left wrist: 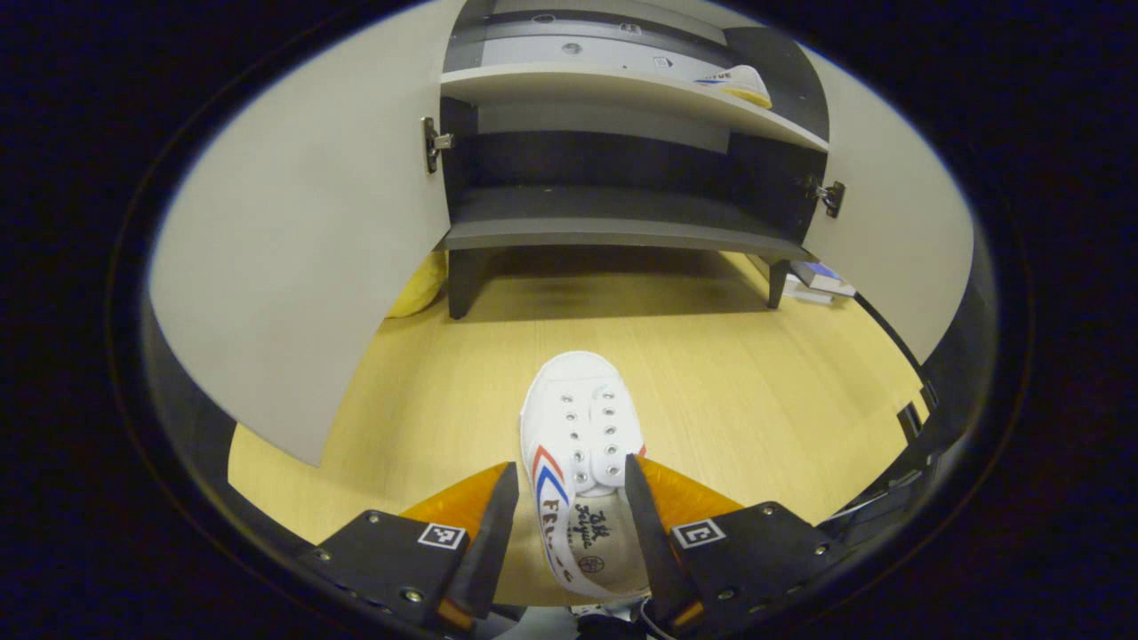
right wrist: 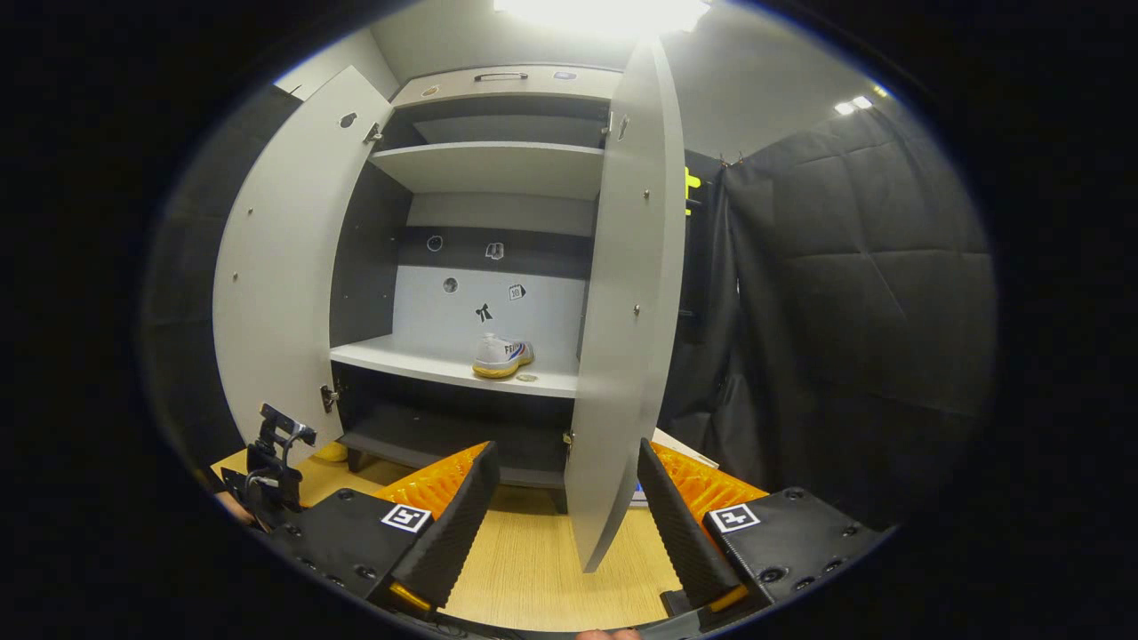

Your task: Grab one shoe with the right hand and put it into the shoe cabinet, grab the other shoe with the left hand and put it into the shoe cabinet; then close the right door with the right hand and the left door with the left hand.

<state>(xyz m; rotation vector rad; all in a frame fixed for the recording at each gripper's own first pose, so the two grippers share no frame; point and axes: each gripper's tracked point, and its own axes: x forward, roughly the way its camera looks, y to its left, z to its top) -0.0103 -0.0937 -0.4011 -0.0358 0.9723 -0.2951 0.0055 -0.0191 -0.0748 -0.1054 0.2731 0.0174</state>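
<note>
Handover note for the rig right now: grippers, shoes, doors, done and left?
Left gripper: open, fingers either side of the white shoe on the floor, not yet clamped.
Right gripper: open, holding nothing, facing the edge of the right door.
First shoe sits on the cabinet's middle shelf.
Both doors open; left door swung wide.
Done: first shoe placed.
Left: grip the floor shoe with the left gripper, put it in the cabinet, close the right door with the right gripper, then the left door with the left.
</note>
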